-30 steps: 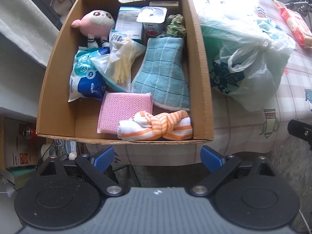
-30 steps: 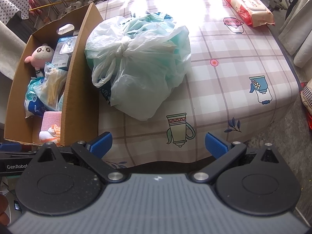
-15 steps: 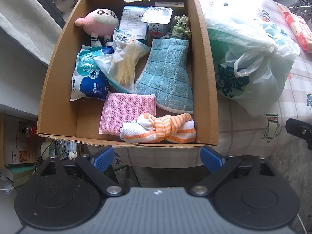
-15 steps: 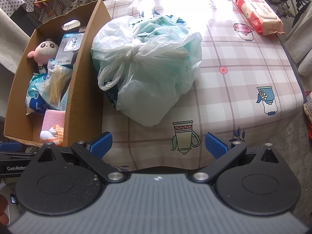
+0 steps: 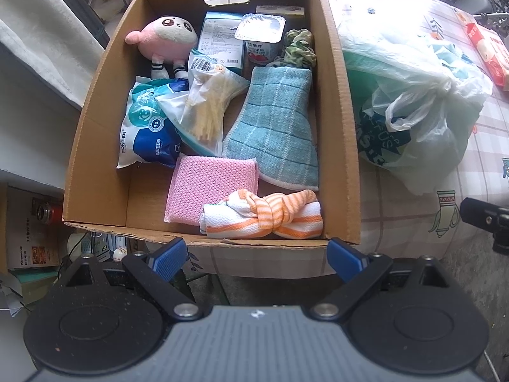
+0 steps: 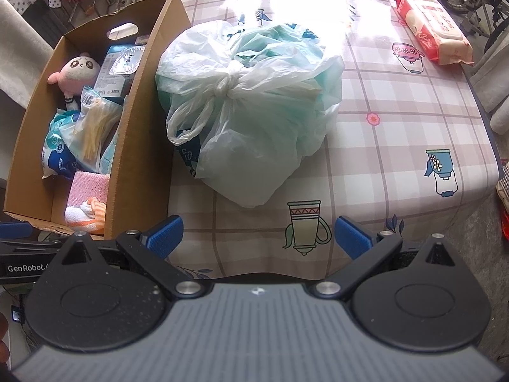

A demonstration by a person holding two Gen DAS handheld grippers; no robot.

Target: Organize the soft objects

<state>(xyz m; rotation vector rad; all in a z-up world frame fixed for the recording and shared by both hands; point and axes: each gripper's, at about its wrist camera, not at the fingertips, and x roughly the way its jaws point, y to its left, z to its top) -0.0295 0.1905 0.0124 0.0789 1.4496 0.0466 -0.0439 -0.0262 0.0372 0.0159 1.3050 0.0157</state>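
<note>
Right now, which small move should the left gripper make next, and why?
Probably ease the left gripper forward and down toward the orange striped cloth. Its jaws are open and empty, and that cloth lies nearest, just inside the cardboard box front wall.

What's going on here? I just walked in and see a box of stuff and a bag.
A person holds two grippers, both open and empty. The left gripper faces a cardboard box of soft things: a knotted orange striped towel, a pink cloth, a plush toy. The right gripper faces a tied plastic bag beside the box. Nothing is gripped.
</note>
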